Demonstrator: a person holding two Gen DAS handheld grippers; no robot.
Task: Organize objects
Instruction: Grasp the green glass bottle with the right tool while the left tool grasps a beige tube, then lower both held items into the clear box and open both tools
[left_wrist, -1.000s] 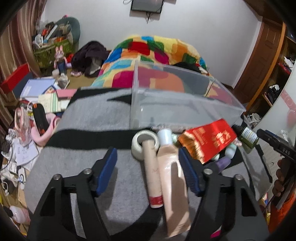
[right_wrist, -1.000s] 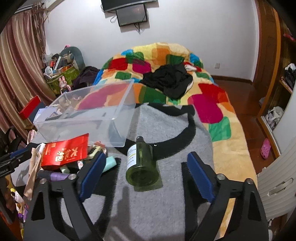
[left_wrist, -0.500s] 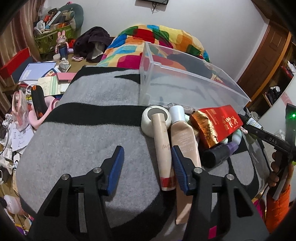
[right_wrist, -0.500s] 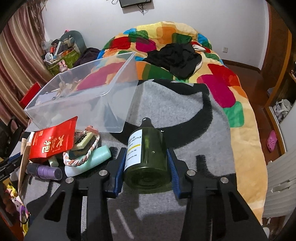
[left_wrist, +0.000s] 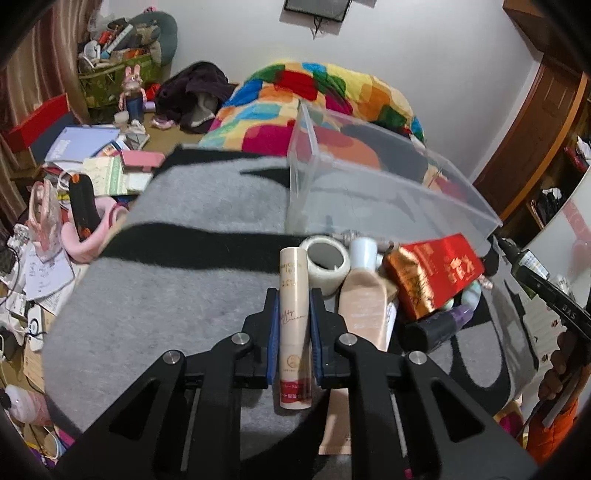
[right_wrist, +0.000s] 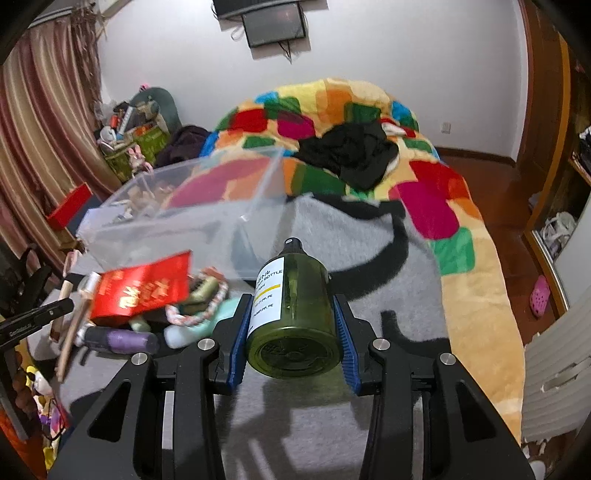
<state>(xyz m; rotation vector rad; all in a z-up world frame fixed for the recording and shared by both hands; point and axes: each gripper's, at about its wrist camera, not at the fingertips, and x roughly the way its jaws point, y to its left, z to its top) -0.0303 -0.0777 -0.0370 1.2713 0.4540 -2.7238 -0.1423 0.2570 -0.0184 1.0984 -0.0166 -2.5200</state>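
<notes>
The left gripper (left_wrist: 293, 325) has its fingers closed on one slim beige cosmetic tube (left_wrist: 293, 317), which points away from the camera over the grey-and-black blanket (left_wrist: 184, 295) on the bed. The right gripper (right_wrist: 291, 332) clamps one dark green pump bottle (right_wrist: 293, 317) with a white label, lifted just above the same blanket. One clear plastic bin (left_wrist: 388, 199) stands beyond the clutter — a pile holding one roll of tape (left_wrist: 327, 260), one peach squeeze tube (left_wrist: 364, 306), one red packet (left_wrist: 434, 273), one purple-capped bottle (right_wrist: 118, 339), one mint tube (right_wrist: 184, 328) and one braided rope ring (right_wrist: 199, 306).
</notes>
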